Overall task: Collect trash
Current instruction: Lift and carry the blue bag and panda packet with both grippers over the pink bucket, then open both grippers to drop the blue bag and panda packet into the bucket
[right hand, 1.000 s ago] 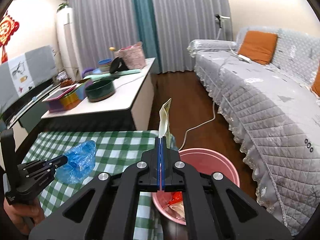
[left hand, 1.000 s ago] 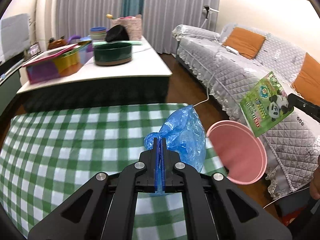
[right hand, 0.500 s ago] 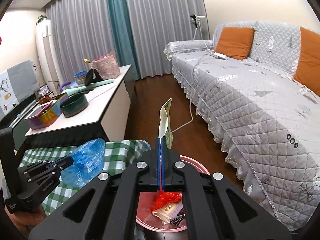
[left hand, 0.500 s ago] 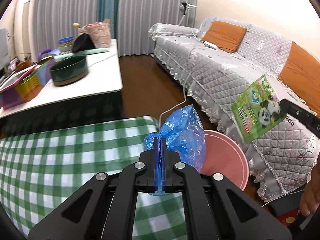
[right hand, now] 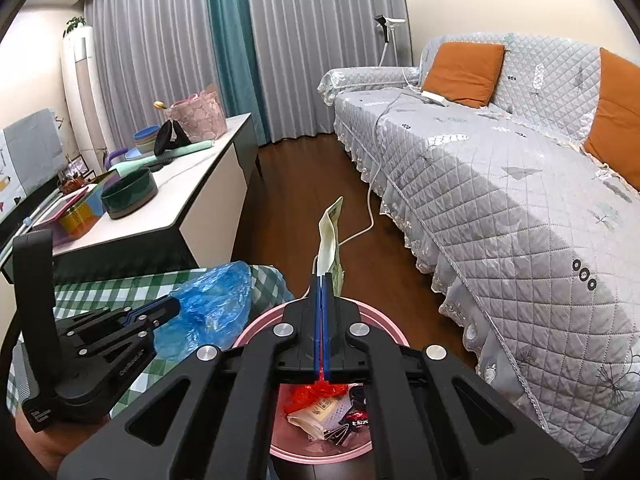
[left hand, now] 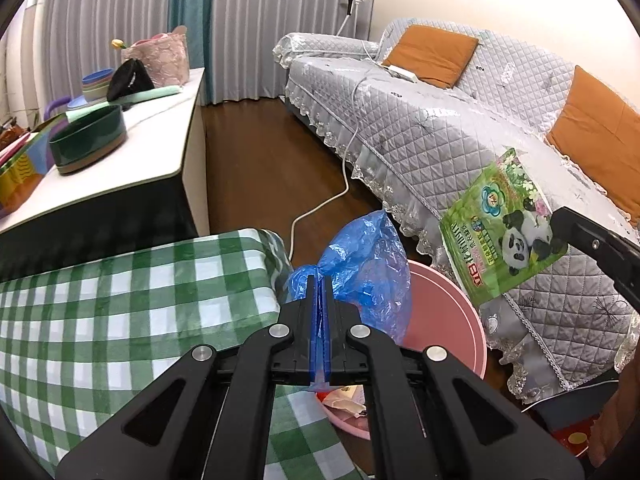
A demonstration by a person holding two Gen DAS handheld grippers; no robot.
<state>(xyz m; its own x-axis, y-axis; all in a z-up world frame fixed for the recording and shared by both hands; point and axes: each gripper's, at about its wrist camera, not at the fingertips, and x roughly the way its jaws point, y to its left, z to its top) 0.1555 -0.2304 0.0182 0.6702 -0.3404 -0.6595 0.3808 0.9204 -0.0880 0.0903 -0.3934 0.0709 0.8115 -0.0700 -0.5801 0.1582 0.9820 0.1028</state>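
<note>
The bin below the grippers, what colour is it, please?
Pink, clearest in the right wrist view.

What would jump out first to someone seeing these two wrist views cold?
Probably the trash in the air: the left gripper is shut on a crumpled blue plastic bag at the corner of the green checked tablecloth, and the right gripper pinches a green panda packet. Both hang above the pink bin on the floor by the grey quilted sofa, with wrappers already inside.

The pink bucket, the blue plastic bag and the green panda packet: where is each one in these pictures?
pink bucket (right hand: pixel 382 326): right wrist view, far rim.
blue plastic bag (left hand: pixel 364 264): left wrist view, crumpled middle of the bag.
green panda packet (left hand: pixel 502 226): left wrist view, printed front face.
</note>
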